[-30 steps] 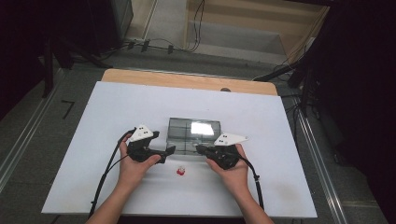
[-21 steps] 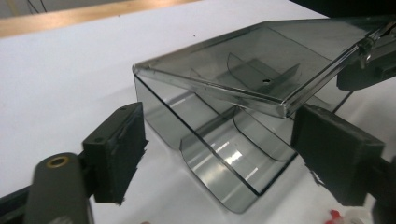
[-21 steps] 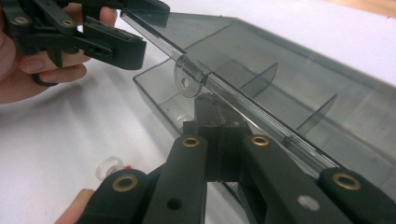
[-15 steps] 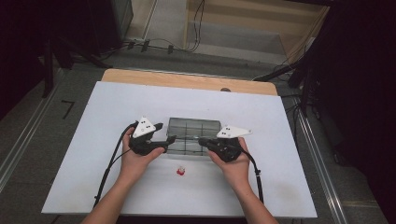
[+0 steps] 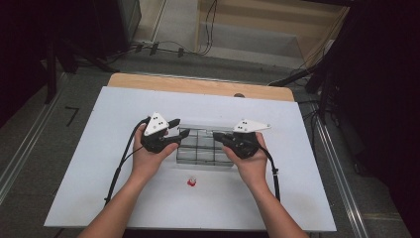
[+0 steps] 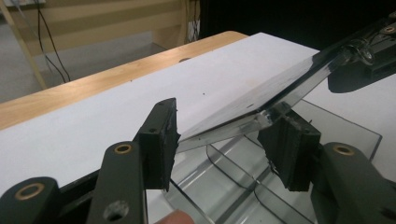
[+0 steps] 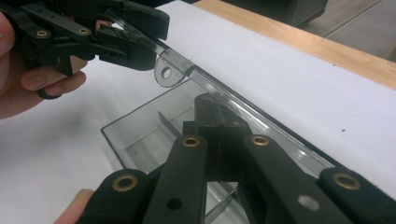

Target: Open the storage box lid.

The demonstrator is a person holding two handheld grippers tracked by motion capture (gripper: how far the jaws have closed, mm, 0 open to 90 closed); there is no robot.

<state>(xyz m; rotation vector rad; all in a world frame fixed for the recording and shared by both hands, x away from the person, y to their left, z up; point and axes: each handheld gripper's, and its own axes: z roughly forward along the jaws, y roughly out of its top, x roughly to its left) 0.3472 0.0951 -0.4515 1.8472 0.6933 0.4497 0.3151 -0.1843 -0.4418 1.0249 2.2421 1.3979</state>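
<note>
A clear plastic compartment box [image 5: 198, 154] sits on the white mat, its clear lid [image 5: 198, 131] tilted up off it. My right gripper [image 5: 218, 137] is shut on the lid's right end, and in the right gripper view its jaws [image 7: 215, 116] pinch the lid's edge [image 7: 261, 122]. My left gripper [image 5: 181, 129] is at the lid's left end. In the left gripper view the lid's corner [image 6: 243, 122] lies slanted between the two pads [image 6: 219, 140]. These jaws have just been closing around it, and I see no firm clamp. A small round tab [image 7: 166, 74] sticks out of the lid.
A small red and white piece [image 5: 191, 182] lies on the mat [image 5: 99, 163] just in front of the box. A wooden table edge [image 5: 198, 87] runs along the far side. Cables trail from both grippers toward the near edge.
The lid has lifted from flat on the box to tilted up. Both hands have risen and moved away from me. The left jaws have narrowed around the lid's end.
</note>
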